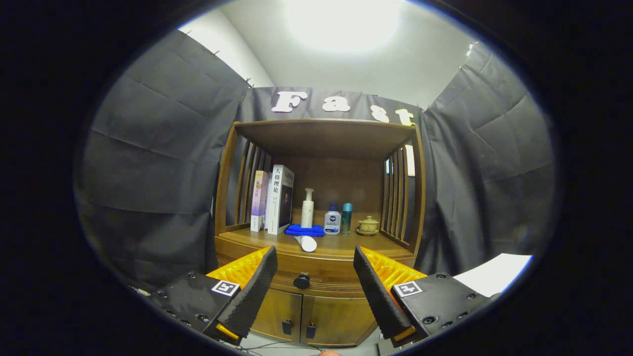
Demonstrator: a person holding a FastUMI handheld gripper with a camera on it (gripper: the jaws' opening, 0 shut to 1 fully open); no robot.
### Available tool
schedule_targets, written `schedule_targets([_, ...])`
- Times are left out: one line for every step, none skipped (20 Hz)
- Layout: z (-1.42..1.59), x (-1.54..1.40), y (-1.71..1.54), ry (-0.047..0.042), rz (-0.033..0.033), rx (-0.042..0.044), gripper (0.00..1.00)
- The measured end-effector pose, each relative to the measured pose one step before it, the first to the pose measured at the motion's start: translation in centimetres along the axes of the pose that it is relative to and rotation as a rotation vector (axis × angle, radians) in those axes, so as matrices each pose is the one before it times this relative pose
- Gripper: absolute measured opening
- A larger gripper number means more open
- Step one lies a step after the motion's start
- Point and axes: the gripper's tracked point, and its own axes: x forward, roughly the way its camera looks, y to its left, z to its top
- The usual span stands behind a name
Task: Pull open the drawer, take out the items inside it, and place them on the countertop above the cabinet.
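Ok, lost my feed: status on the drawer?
Claw open, empty, short of the cabinet. Drawer shut, knob between the fingers, ahead. Nothing blocking the knob; countertop already holds bottles and books.

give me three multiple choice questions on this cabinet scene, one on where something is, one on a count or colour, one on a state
1. Where does the white tube lie?
A. on the countertop, in front of the blue cloth
B. on the floor
C. on top of the books

2. How many books stand at the shelf's left side?
A. two
B. four
C. none

3. What state is the drawer in?
A. pulled fully out
B. closed
C. removed

Answers:
1. A, it rests on its side just ahead of the cloth.
2. A, two upright spines show.
3. B, its front sits flush, with the knob between the open claw fingers, untouched.
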Motion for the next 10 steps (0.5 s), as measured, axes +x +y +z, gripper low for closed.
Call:
schedule_targets([-0.073,-0.248,-0.019,0.00470,0.00342,0.00152,0.98])
schedule_targets([-0.186,-0.236,0.069,0.00824,0.00628,0.00739,0.98])
schedule_targets([-0.035,-0.093,0.043,0.00783,0.00579,0.01037,0.98])
schedule_targets([-0.083,-0.058,-0.069,0.00515,0.00206,0.00648,0.98])
schedule_targets([0.136,-0.067,-0.246,0.00251,-0.00204,0.00513,0.98])
schedule_targets([0.094,0.046,-0.031,-0.00270,0.00043,0.00479,0.98])
schedule_targets([0.195,0.010,-0.113,-0.00521,-0.00107,0.00350,0.98])
schedule_targets([0.085,0.000,-0.187,-0.00185,-0.00291,0.00080,0.98])
schedule_targets([0.100,-0.042,-0.152,-0.00159,-0.00177,0.00329,0.98])
schedule_targets([0.201,-0.031,-0.133,-0.00502,-0.00284,0.00564,0.98])
